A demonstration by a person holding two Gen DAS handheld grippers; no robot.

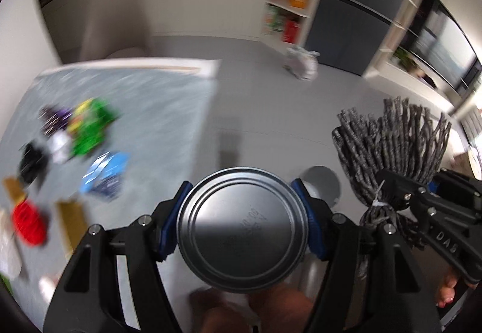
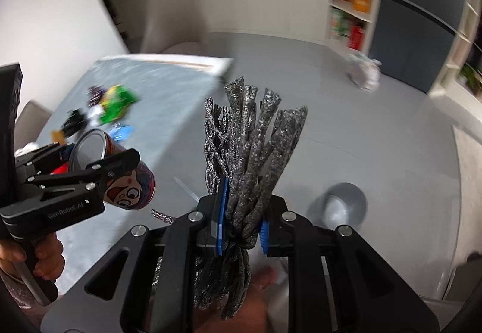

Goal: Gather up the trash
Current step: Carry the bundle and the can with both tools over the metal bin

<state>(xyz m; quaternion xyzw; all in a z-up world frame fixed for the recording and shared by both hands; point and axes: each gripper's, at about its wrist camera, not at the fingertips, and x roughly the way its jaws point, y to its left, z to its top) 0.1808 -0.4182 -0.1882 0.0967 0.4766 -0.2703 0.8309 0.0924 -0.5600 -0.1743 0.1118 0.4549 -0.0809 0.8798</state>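
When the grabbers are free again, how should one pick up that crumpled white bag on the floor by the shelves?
Best guess: come from above and pinch the bunched, knotted-looking top of the crumpled white bag. It sits slumped on the grey floor, so its sides are soft and wide, while the gathered top looks narrow enough for two fingers. The picture is blurry, so check first.

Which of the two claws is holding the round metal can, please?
The left claw holds the can, its blue pads clamped on the can's sides. The right claw is instead shut on a bundle of glittery grey cords.

Smooth shiny metal can (image 1: 242, 232), glittery rough twisted cords (image 2: 253, 158), matt grey floor (image 1: 271, 110).
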